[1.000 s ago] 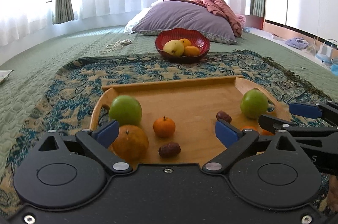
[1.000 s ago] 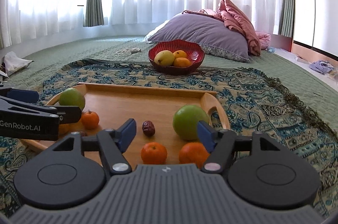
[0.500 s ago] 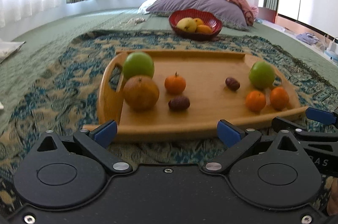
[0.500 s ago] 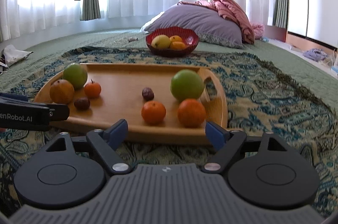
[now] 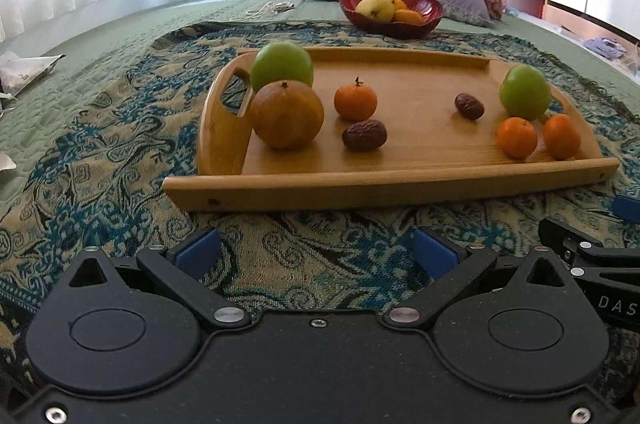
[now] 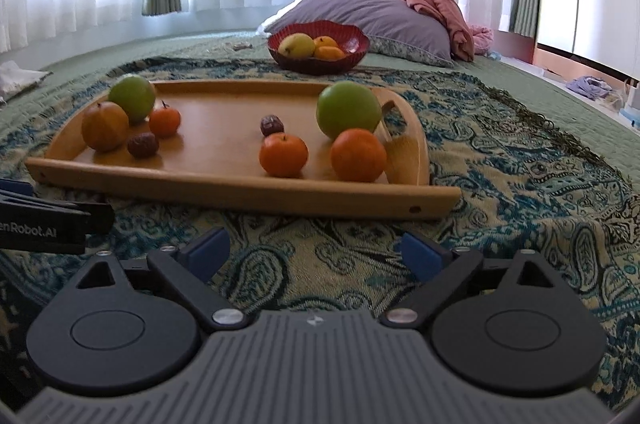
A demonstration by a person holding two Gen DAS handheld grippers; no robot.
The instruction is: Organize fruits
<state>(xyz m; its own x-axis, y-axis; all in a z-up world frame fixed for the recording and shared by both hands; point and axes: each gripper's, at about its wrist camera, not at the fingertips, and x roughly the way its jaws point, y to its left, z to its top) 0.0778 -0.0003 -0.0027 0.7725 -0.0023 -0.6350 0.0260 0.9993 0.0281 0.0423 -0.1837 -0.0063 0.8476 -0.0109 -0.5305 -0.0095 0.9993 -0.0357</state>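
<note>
On patterned rug (image 5: pixel 120 128) | wooden tray (image 5: pixel 384 184) — fruit-laden | left claw (image 5: pixel 316 250), right claw (image 6: pixel 314 250) — both agape, empty

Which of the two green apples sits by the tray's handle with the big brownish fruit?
The left apple, touching the brownish fruit; the other sits by two tangerines.

the tray (image 5: pixel 384 184) is smooth, satin wood on a rough woven cloth rug (image 5: pixel 120 144). the far bowl (image 6: pixel 352 44) looks glossy red, while the near dates (image 5: pixel 364 135) are wrinkled and the green apples (image 6: pixel 348 109) smooth.
</note>
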